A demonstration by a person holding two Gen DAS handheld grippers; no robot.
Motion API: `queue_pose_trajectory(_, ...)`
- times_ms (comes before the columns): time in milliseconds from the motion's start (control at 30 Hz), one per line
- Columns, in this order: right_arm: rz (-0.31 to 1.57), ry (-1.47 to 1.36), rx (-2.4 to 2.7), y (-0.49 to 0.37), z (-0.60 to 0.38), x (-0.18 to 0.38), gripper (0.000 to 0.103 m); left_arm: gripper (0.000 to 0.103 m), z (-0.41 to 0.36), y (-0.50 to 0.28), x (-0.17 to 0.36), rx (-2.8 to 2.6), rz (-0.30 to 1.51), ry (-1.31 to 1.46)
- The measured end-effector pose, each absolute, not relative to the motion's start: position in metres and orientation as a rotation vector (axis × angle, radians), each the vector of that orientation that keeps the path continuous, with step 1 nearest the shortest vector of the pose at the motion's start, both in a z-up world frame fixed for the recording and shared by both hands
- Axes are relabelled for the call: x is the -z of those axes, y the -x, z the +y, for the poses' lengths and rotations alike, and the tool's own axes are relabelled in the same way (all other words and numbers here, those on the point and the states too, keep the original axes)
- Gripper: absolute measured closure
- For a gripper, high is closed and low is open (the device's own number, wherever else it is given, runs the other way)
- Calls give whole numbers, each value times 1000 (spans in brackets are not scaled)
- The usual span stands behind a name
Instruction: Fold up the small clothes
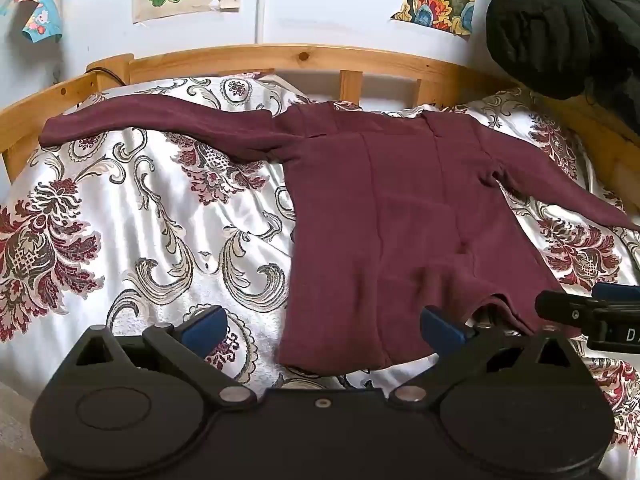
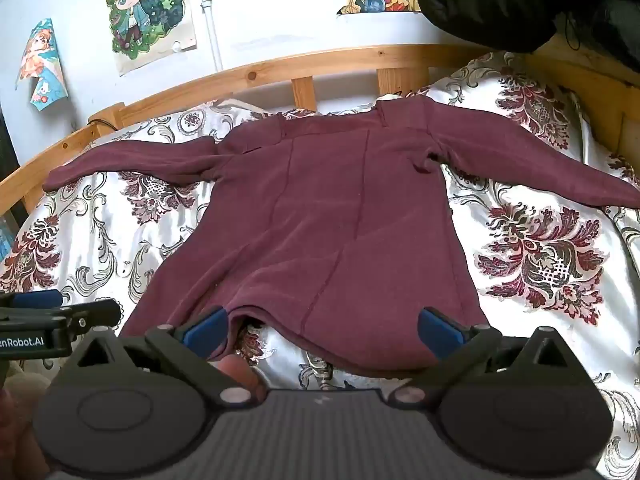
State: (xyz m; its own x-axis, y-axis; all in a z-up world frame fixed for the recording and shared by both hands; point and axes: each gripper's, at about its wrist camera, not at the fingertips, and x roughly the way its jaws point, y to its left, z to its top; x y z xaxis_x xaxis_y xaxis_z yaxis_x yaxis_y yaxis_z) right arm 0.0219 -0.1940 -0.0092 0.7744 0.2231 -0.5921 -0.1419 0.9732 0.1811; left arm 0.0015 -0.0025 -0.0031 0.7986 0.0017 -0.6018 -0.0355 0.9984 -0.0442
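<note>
A maroon long-sleeved top (image 1: 384, 216) (image 2: 320, 216) lies flat on the bed, both sleeves spread out to the sides, hem nearest me. My left gripper (image 1: 324, 330) hovers wide open over the hem's left corner, nothing between its blue pads. My right gripper (image 2: 322, 330) is also wide open just above the hem's right part, with no cloth pinched. The right gripper's tip (image 1: 588, 316) shows at the right edge of the left wrist view, and the left gripper's tip (image 2: 60, 314) at the left edge of the right wrist view.
A white bedspread (image 1: 140, 216) with dark red floral patterns covers the bed. A wooden bed rail (image 1: 304, 56) runs along the far side against a wall with posters (image 2: 148, 12). A black padded garment (image 1: 560, 24) hangs at the upper right.
</note>
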Motion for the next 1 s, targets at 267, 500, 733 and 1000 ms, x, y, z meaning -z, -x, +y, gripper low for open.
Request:
queue_pose_trajectory(267, 658, -132, -200, -22, -194, 9, 0, 1, -3, -2, 3, -18, 647, 56)
queue_pose_trajectory(500, 660, -134, -200, -22, -194, 10, 0, 1, -3, -2, 3, -19, 648, 55)
queue_pose_trajectory(733, 669, -141, -194, -23, -197, 10, 0, 1, -3, -2, 3, -19, 649, 54)
queue_pose_trajectory(1000, 709, -144, -147, -30, -200, 15, 0, 1, -1, -1, 9, -19, 659, 49)
